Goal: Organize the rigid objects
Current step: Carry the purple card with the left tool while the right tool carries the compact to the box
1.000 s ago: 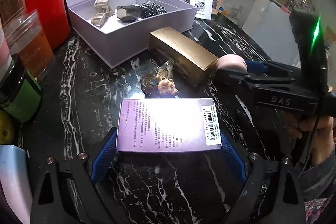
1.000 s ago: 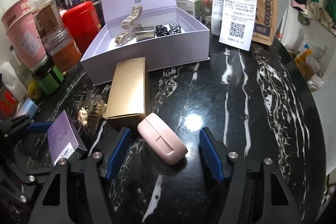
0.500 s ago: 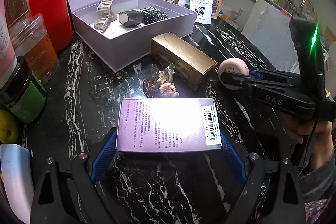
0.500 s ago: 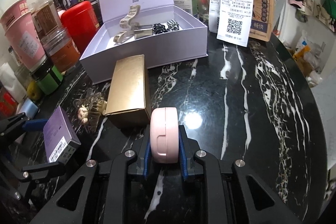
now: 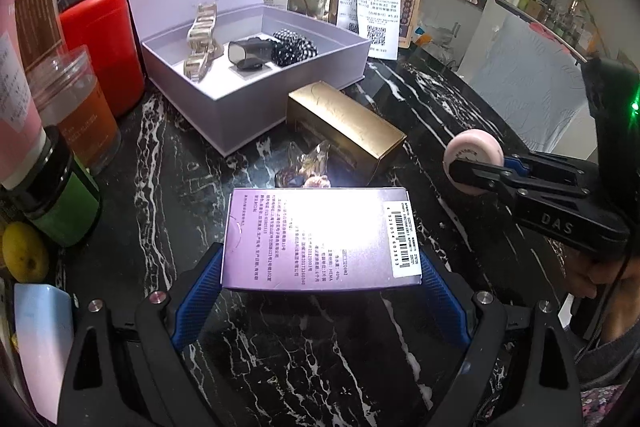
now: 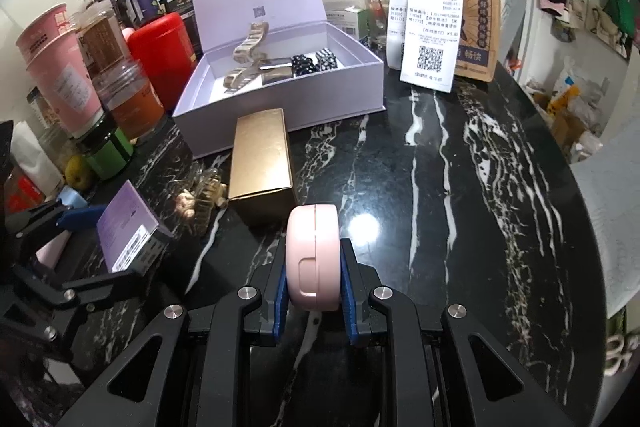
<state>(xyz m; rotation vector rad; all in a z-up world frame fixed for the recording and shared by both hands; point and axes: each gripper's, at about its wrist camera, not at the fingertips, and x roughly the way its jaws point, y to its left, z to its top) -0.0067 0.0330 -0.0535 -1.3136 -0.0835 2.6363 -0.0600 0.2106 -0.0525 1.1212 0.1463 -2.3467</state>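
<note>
- Our right gripper (image 6: pixel 314 297) has its fingers clenched on the pink case (image 6: pixel 313 255), held clear above the black marble desk (image 6: pixel 460 227).
- Our left gripper (image 5: pixel 320 287) fingers grasp the purple box (image 5: pixel 320 235), near the gold box (image 5: pixel 344 125) and open lilac gift box (image 5: pixel 248 75).

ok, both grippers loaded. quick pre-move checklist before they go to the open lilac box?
1. Right gripper clamped on pink round case: ok.
2. Left gripper gripping purple rectangular carton: ok; pads on both sides.
3. Lilac gift box lid open: ok.
4. Free floor space in box: ok, front part bare.
5. Path: not ok; gold rectangular box lies before it.
6. Case lifted off black marble table: cannot tell.
</note>
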